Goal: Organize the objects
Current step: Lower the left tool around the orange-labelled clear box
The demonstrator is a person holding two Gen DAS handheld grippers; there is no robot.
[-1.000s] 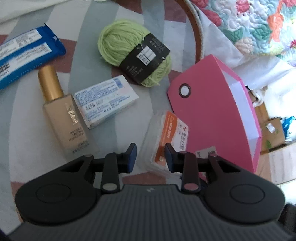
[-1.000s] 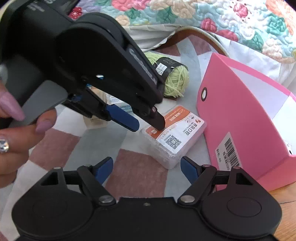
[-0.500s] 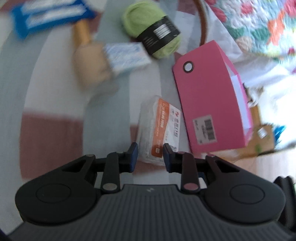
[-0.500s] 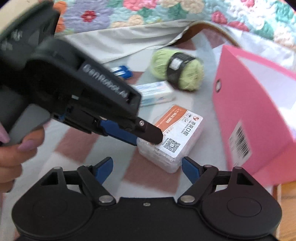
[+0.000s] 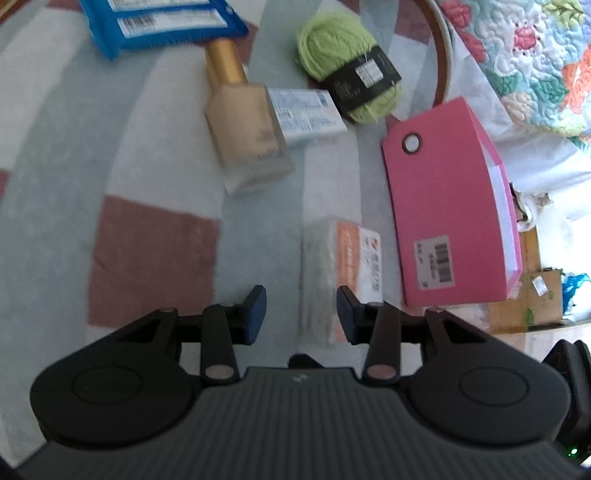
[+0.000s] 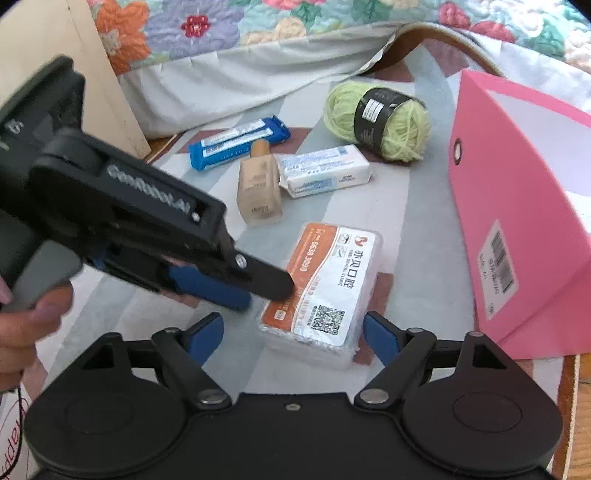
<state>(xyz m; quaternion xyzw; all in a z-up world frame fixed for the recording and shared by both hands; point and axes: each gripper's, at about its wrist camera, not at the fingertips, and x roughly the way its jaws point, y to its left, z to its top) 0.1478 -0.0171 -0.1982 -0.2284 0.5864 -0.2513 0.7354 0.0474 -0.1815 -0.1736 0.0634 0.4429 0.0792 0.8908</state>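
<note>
A clear plastic box with an orange and white label (image 6: pixel 325 288) lies on the patterned cloth beside the pink file box (image 6: pixel 517 221). My right gripper (image 6: pixel 293 332) is open and still widening, its blue pads on either side of the box's near end without touching it. My left gripper (image 6: pixel 258 295) comes in from the left, one black fingertip at the box's left edge. In the left wrist view, the left gripper (image 5: pixel 301 310) has its jaws opening, with the blurred labelled box (image 5: pixel 340 266) just beyond the tips and not pressed by them. The pink file box (image 5: pixel 443 206) stands to its right.
Behind lie a beige foundation bottle (image 6: pixel 258 188), a white and blue pack (image 6: pixel 325 171), a blue packet (image 6: pixel 236 146) and a green yarn ball (image 6: pixel 376 118). A flowered quilt (image 6: pixel 258 22) hangs at the back. A hand (image 6: pixel 29 325) holds the left gripper.
The left gripper drew back from the yarn and bottle toward the labelled box, narrowed, then widened. The right gripper's view tipped and its jaws spread a little. The box now lies between the right fingers.
</note>
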